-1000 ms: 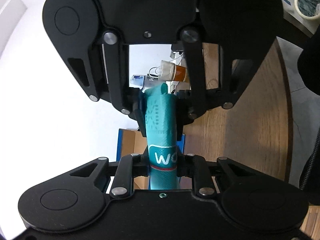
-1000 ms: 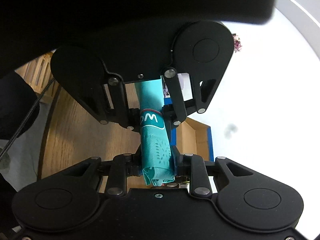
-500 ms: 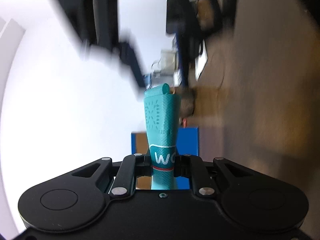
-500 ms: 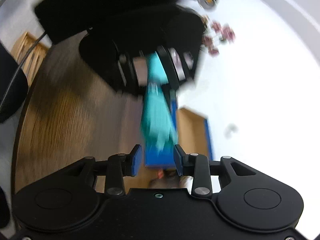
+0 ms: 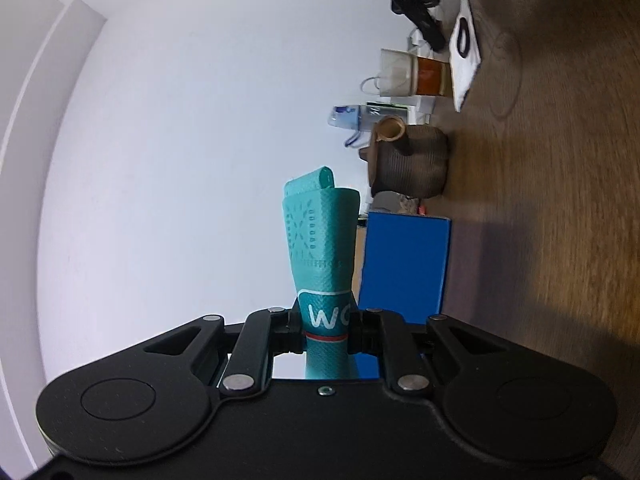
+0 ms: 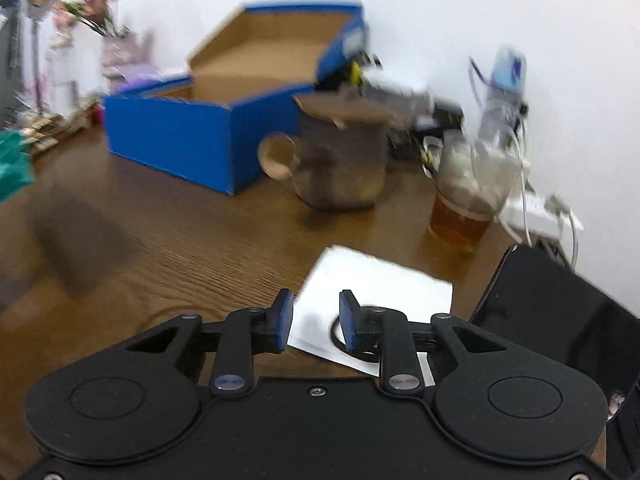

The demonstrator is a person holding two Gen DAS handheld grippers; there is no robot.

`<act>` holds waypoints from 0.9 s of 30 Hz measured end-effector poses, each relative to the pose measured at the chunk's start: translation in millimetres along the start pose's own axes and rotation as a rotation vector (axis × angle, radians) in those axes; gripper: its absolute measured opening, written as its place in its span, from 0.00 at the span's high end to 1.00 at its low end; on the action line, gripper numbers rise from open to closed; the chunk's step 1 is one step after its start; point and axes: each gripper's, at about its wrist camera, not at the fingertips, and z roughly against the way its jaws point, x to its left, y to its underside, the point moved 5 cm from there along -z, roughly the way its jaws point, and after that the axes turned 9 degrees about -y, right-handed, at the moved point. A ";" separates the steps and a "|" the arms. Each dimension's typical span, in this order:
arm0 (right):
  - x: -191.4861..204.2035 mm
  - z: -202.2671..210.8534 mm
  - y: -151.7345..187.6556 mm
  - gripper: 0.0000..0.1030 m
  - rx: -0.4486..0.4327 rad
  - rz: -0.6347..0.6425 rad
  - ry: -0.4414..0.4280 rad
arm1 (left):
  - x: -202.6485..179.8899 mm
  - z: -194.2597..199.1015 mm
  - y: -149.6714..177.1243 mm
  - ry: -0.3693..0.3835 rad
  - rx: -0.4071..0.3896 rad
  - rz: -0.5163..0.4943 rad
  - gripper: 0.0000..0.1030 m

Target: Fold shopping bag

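Note:
The teal shopping bag is folded into a narrow bundle with white letters on it. My left gripper is shut on its lower part and holds it in the air, the view rolled sideways. The bag's folded end points away from me toward the white wall. My right gripper is open and empty, low over the wooden table. A teal edge of the bag shows at the far left of the right wrist view.
An open blue cardboard box stands at the back of the table, also in the left wrist view. Beside it are a brown ceramic pot, a glass of amber liquid, a white paper and a black device.
My right gripper has let go of the bag, opened and swung away to face the table. My left gripper still holds the bag and has moved apart from the right one.

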 end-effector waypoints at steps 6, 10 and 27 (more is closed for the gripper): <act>-26.8 12.9 34.0 0.98 0.040 -0.143 -0.021 | 10.5 -2.1 11.2 -0.007 0.073 0.068 0.85; -26.9 14.7 37.0 1.00 0.012 -0.155 -0.032 | 17.0 -6.6 11.9 -0.009 0.106 0.110 0.85; 183.3 150.4 7.6 0.99 -0.503 0.090 -0.605 | 56.5 7.3 18.5 0.031 0.327 0.359 0.85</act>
